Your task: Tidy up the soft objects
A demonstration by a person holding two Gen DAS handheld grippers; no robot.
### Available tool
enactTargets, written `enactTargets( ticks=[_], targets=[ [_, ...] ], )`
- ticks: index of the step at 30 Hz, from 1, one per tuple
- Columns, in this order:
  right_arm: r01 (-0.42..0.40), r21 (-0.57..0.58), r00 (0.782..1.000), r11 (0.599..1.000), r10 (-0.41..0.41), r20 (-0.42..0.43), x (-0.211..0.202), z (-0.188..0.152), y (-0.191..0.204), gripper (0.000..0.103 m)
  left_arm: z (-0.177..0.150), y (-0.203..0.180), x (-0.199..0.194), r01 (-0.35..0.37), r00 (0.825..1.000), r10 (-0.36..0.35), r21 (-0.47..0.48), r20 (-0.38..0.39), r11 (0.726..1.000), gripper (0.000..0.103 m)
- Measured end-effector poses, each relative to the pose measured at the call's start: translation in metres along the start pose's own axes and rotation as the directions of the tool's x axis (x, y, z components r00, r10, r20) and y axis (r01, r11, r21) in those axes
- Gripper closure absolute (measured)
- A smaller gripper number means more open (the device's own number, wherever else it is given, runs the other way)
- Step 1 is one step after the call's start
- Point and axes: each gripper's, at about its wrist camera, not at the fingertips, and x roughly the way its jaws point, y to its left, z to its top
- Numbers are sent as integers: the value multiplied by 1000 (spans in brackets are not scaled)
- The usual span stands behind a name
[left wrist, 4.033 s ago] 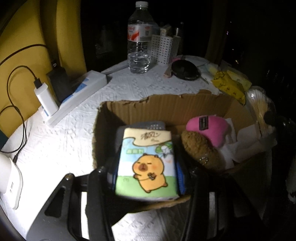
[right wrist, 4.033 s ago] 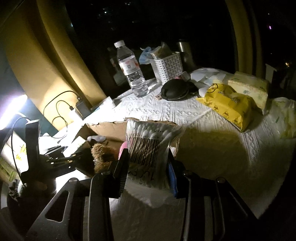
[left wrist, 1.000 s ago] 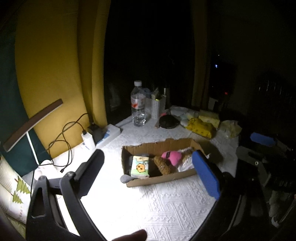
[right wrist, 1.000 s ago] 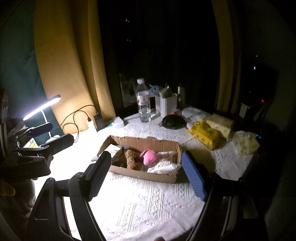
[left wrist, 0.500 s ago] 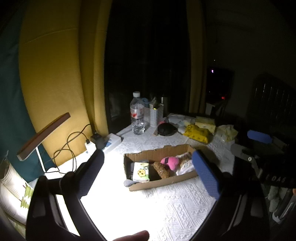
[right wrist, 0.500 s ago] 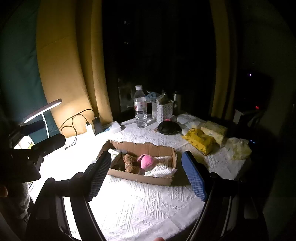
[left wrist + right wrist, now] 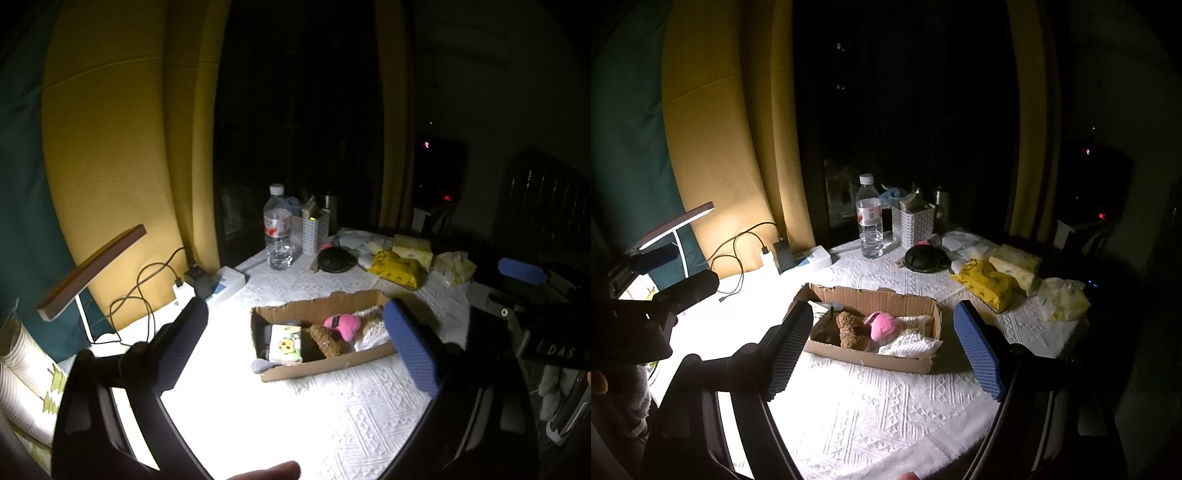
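**Both grippers held empty above a box of soft things**

While a desk lamp (image 7: 676, 221) lights the left edge of the table (image 7: 886, 413), the rest of the room is dark. Both grippers hang well above the white textured tablecloth, jaws spread wide with nothing between them: the left gripper (image 7: 295, 343) and the right gripper (image 7: 882, 347) each frame a shallow cardboard box (image 7: 325, 363) near the middle of the table. Inside the box, from its left end to its right, lie a tissue pack (image 7: 285, 343) printed with a cartoon animal, a brown plush toy (image 7: 849, 328), a pink plush toy (image 7: 881, 325) and a white quilted packet (image 7: 908, 343). Toward the far edge stand a water bottle (image 7: 870, 221) and a white basket (image 7: 912, 221). Near the right edge lie a yellow packet (image 7: 988, 284) and other pale packets.
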Motion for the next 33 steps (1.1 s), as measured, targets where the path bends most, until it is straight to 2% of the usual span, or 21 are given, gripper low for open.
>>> enactTargets(
  ticks=[33],
  targets=[
    [-17, 2, 1000, 1000, 17, -20, 15, 0, 4, 22, -4, 1, 8, 3, 1000, -3, 0, -12, 1000, 6]
  ],
)
